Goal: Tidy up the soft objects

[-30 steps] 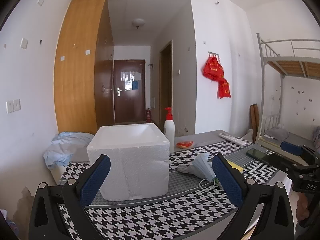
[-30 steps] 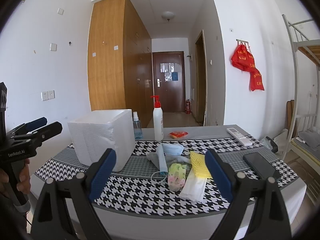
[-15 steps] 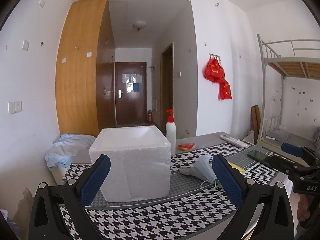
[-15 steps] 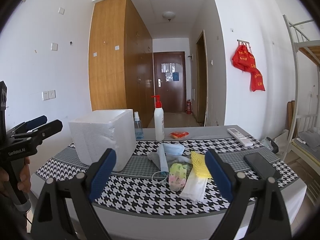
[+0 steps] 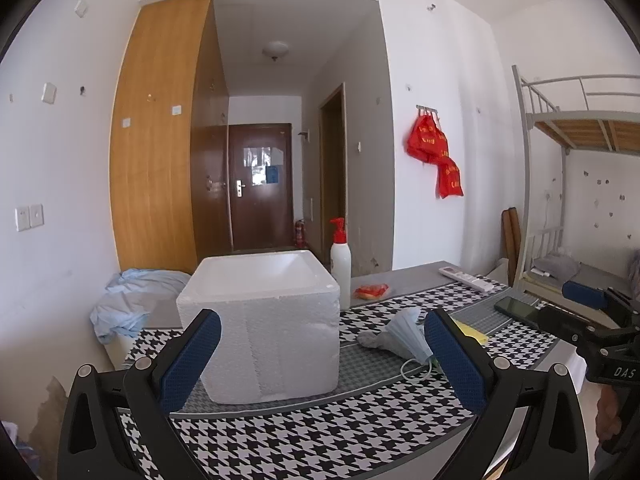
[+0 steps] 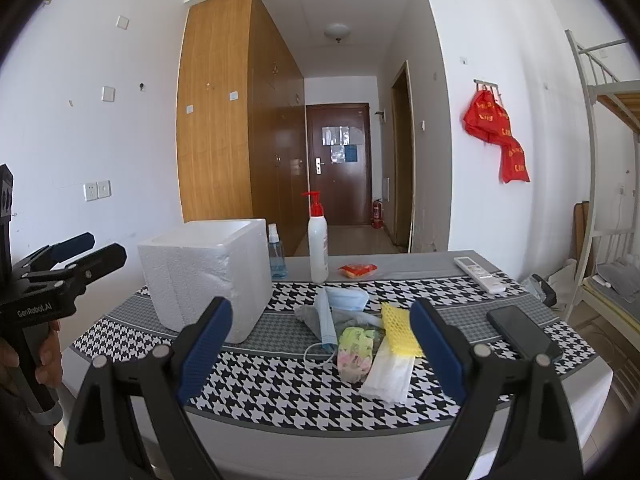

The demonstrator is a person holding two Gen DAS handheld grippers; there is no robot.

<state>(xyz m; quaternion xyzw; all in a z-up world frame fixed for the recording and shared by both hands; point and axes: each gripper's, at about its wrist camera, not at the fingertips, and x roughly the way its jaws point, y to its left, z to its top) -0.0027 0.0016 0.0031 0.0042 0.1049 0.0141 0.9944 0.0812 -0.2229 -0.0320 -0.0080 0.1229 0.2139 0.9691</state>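
Soft pile [image 6: 360, 340] lies beyond spread right tool [image 6: 320, 344].

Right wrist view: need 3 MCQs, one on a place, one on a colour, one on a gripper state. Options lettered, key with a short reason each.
1. Where does the pile of soft items lie relative to the foam box?
A. inside it
B. on the table to its right
C. on top of it

2. What colour is the pump top of the white bottle?
A. red
B. green
C. black

3. How is the right gripper?
A. shut on a mask
B. shut on nothing
C. open, holding nothing

Answers:
1 B: the masks and the yellow net lie on the houndstooth cloth, apart from the box.
2 A: the pump head is red.
3 C: the blue pads stand wide apart with nothing between them.
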